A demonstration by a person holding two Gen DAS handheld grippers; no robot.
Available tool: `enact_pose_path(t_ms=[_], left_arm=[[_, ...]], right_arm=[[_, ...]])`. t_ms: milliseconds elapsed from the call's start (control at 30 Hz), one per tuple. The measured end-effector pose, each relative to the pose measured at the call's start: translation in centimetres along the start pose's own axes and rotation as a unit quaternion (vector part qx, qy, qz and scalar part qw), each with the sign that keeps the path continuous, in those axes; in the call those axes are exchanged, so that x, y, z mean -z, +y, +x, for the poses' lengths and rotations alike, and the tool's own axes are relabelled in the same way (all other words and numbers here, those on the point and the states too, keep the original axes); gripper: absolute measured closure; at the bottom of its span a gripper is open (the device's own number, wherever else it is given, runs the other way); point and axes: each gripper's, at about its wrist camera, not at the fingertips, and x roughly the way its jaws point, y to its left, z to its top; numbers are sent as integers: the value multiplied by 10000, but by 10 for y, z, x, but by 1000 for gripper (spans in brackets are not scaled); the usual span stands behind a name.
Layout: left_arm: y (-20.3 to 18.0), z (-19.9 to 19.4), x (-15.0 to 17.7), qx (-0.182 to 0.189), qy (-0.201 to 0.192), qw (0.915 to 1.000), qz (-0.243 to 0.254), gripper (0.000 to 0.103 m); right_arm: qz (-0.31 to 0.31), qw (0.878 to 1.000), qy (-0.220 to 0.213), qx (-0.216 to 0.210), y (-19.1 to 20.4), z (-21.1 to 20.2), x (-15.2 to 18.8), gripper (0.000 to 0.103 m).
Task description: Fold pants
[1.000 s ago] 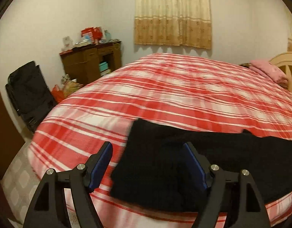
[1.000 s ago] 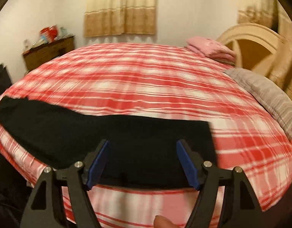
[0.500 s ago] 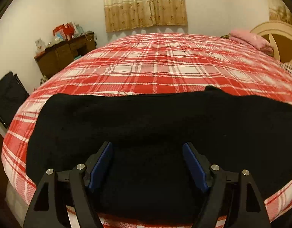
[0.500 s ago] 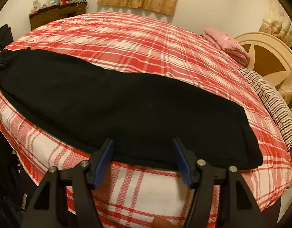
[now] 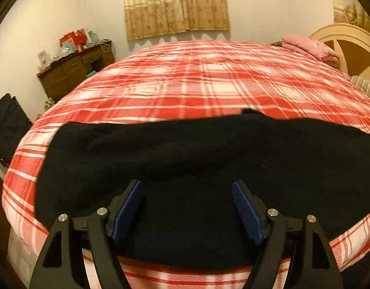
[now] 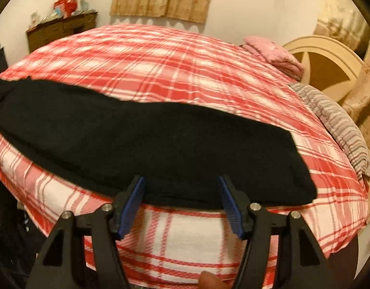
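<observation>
One bed [image 5: 209, 82] under a red and white plaid cover fills both views and stretches away ahead of the tongs; its far corners run out of frame. One pair of black pants [image 5: 197, 159] lies flat across the near edge of the bed, lengthwise from side to side. In the left wrist view the cloth sits directly beneath and ahead of the left tongs [image 5: 187, 208], which tilt down toward it with jaws spread wide and nothing between the blue pads [image 5: 127, 213]; whether the tips touch the fabric cannot be told. The pants run off the right edge of that view. In the right wrist view the right tongs [image 6: 182, 203] also tilt down, poised at the near hem of the pants [image 6: 141, 144], jaws apart and gripping nothing, with the cloth edge crossing the gap between the pads [image 6: 133, 204]. The right jaws closed in a little a moment ago and have since held steady. The dark cloth shows no seams or folds, so waist and leg ends are hard to make out.

Beyond the tongs, one pale arched headboard [image 6: 329, 62] stands far right, partly cut off. One patterned curtain [image 5: 176, 4] hangs on the far wall. One brown cabinet [image 5: 74, 74] with blurred clutter on top stands far left. One pink folded bundle [image 6: 274, 55] and one striped cloth [image 6: 341, 127] lie right of the tongs. One fingertip [image 6: 210, 280] shows at the bottom edge.
</observation>
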Motion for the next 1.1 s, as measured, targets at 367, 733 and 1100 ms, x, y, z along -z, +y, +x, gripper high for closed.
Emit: enact_pose_path(t_ms=[367,733,1100], left_arm=[[-18,-4,6,71,-57,10000,28,24],[-64,-17,11,539,-220,9963,633,23],[-66,-12,16,639,-139,9969,432,23]], right_arm=[[-87,9994,106,325,-6,13,4,32],[1751,9825,-476,-423,-94,-31,8,32],[3361,9288,-557,-1459,-172,-34,37,39]])
